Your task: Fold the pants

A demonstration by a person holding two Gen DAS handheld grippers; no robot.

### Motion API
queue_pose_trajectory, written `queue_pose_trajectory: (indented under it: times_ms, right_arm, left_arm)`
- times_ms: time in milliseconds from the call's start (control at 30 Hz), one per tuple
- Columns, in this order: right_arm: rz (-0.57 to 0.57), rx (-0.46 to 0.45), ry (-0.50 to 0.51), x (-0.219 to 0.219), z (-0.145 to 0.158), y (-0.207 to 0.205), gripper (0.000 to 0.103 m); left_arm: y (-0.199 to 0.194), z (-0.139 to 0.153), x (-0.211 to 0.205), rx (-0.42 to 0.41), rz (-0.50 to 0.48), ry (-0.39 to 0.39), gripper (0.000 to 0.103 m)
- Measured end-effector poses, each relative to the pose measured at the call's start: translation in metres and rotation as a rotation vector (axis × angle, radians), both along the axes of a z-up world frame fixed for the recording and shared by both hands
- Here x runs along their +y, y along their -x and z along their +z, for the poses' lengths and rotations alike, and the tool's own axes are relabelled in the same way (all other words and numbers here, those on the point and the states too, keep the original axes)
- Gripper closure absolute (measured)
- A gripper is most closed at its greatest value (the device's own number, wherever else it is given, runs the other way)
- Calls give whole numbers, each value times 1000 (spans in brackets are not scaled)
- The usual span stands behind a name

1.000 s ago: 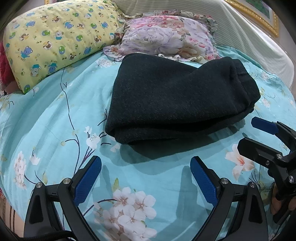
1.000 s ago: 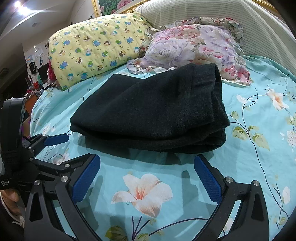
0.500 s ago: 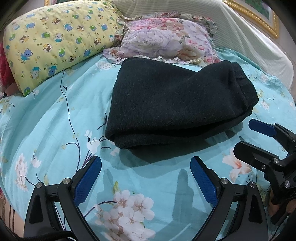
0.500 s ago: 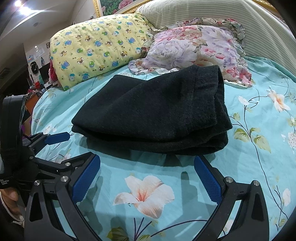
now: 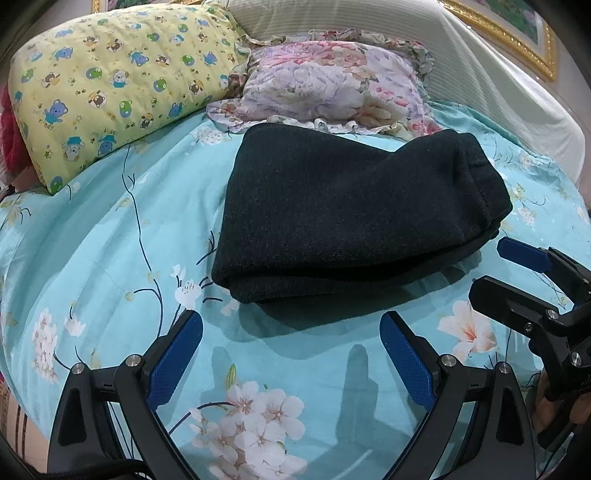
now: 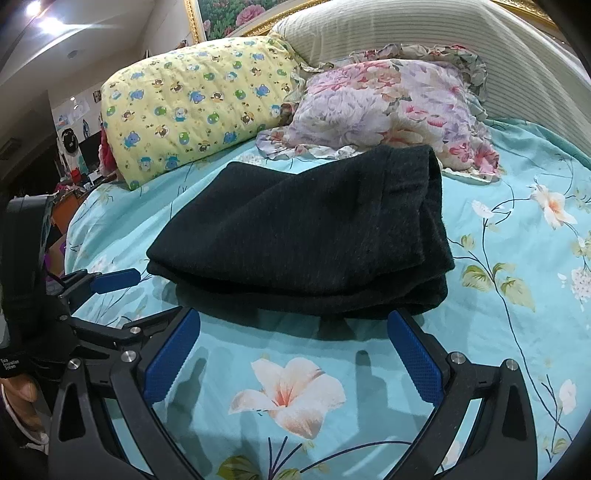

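The dark pants (image 5: 343, 218) lie folded into a thick stacked bundle on the turquoise floral bedsheet (image 5: 110, 236), just below the pillows. My left gripper (image 5: 291, 332) hovers open in front of the bundle's near edge, holding nothing. My right gripper (image 6: 295, 332) is open too, close to the near fold of the pants (image 6: 306, 240) and apart from it. Each gripper shows at the side of the other's view: the right one (image 5: 532, 273) at the right edge, the left one (image 6: 110, 288) at the left edge.
A yellow bear-print pillow (image 5: 110, 85) and a floral ruffled pillow (image 5: 332, 85) lie behind the pants, against a striped padded headboard (image 5: 480, 74). A gold picture frame (image 5: 517, 33) hangs above. Room clutter (image 6: 74, 147) shows past the bed's left edge.
Both grippers have drawn back slightly from the folded pants, which sit a little higher in both views. The pants have not moved on the bed.
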State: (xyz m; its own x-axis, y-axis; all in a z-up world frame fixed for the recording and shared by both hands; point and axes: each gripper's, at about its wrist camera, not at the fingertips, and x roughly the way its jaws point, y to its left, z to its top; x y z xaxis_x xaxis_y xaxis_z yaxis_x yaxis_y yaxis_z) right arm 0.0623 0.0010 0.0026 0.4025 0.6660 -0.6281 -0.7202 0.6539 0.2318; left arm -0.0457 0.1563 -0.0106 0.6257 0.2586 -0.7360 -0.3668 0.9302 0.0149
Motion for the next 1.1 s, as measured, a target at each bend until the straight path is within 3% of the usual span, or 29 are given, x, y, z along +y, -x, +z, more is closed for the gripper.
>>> queue_pose_trajectory:
  times_ms: [1100]
  right_arm:
    - [-11,-5,-19,-5,6,-1,1]
  left_arm:
    - [3,8,1,-32,-2,-8,6]
